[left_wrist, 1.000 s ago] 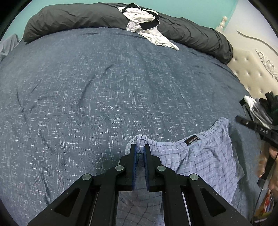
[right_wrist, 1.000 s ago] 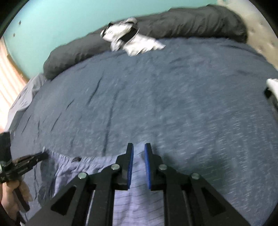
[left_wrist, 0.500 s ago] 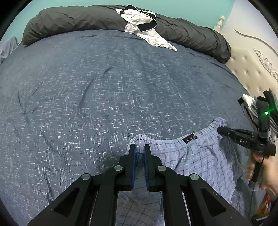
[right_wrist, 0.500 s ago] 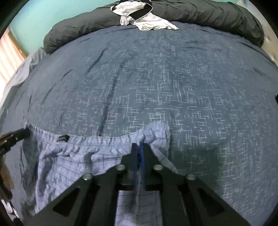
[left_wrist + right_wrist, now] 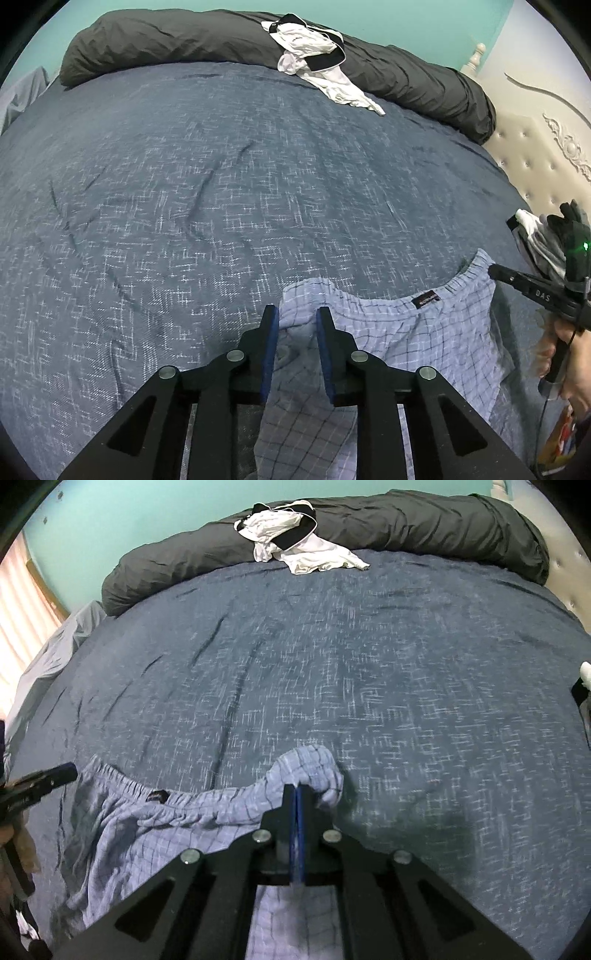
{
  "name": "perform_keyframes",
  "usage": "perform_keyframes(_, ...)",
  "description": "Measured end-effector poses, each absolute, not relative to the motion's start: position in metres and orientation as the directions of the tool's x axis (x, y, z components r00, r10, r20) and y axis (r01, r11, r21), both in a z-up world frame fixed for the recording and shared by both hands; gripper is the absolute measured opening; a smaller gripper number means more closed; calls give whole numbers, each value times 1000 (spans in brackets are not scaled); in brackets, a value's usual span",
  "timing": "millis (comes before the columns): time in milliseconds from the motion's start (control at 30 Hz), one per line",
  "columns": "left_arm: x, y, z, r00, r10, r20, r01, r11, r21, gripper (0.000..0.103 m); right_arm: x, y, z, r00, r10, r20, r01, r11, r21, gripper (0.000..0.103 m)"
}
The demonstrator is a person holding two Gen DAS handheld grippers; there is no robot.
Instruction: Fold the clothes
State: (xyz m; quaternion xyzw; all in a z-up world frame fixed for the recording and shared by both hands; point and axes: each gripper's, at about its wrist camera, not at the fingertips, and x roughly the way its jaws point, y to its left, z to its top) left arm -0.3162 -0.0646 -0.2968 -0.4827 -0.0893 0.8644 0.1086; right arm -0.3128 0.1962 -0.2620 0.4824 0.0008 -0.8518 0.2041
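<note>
Right wrist view: waistband of the checked shorts (image 5: pixel 207 812) is pinched by the right tongs (image 5: pixel 297 794); left tongs (image 5: pixel 294 321) are opening, fabric loose between them.

One pair of light-blue checked shorts (image 5: pixel 424 343) lies at the bed's six o'clock edge. One rumpled white-and-black garment (image 5: pixel 314 62) sits at twelve o'clock, resting on the one rolled dark-grey duvet (image 5: pixel 184 40). One small heap of grey, white and black clothes (image 5: pixel 546 240) shows at three o'clock in the left wrist view. There is one blue bedspread (image 5: pixel 221 184), one tufted headboard (image 5: pixel 535 158), and two grippers: the left gripper (image 5: pixel 294 319) and the right gripper (image 5: pixel 297 794).
</note>
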Motion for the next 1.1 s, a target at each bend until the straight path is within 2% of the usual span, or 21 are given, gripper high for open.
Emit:
perform_keyframes(200,-316,-65,-299,-495,291,-819,-99,-955,-279,24,-297,214,-273,-425,-354,-833,360,-910,204,0)
perform_keyframes(433,-322,-59,-308,-470,302,-830,-89,-951,-296,30,-289,224,-283,-409,-364,-837,350,-910,225,0)
perform_keyframes(700,-331,-63,-322,-459,297,-837,-57,-950,-306,30,-296,219,-276,-426,-370,-825,339,-911,234,1)
perform_keyframes(933,-331,-74,-323,-485,315,-816,-27,-938,-346,30,-300,224,-281,-387,-417,-822,328,-896,300,1)
perform_keyframes(1100,-333,-88,-319,-506,326,-799,7,-924,-381,30,-301,237,-275,-406,-444,-799,301,-890,342,6)
